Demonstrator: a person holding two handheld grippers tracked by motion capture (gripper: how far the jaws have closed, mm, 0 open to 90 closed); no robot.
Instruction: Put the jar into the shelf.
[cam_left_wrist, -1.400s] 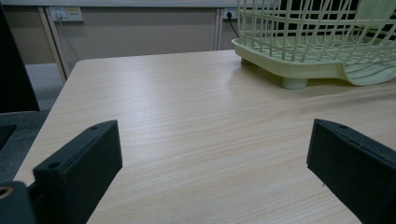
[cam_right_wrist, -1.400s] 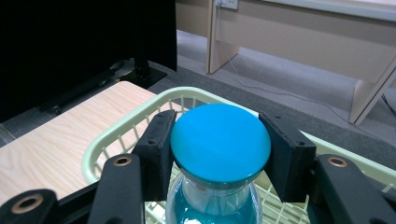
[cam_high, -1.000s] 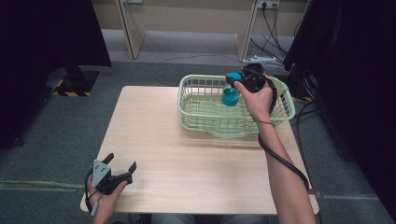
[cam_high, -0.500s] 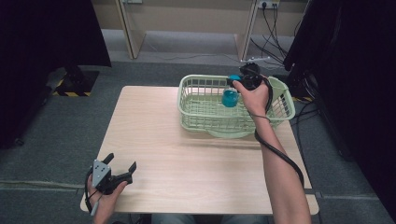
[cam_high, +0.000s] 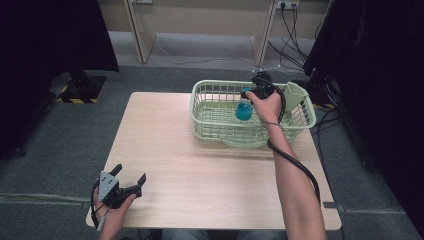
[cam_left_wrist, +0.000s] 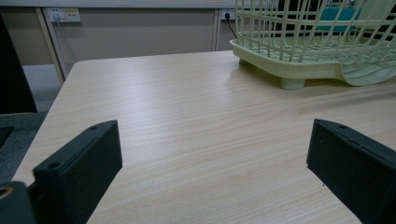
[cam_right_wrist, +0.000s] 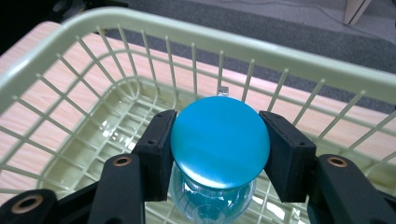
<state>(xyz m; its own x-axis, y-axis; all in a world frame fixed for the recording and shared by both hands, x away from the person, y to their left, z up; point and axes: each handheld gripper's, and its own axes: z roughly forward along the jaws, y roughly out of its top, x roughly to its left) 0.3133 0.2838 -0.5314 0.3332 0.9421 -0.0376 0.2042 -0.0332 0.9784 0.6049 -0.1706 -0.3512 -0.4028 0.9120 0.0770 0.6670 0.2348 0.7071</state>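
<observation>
- The right gripper (cam_right_wrist: 219, 154) has its jaws clamped on either side of the round blue cap of a clear blue bottle (cam_right_wrist: 219, 144), which hangs just below the jaws.
- Under and around the bottle is the pale green basket (cam_high: 210, 122), so the bottle is inside it but probably not yet released.
- The left gripper (cam_high: 131, 184) rests wide open on the table (cam_high: 200, 170), well apart from the basket and holding nothing.

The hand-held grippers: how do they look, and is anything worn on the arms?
Both hand-held grippers, left and right, are black with flat, blocky jaws. The left one carries a grey three-cornered plate. A black cable trails along the right forearm. No sleeves are visible.
</observation>
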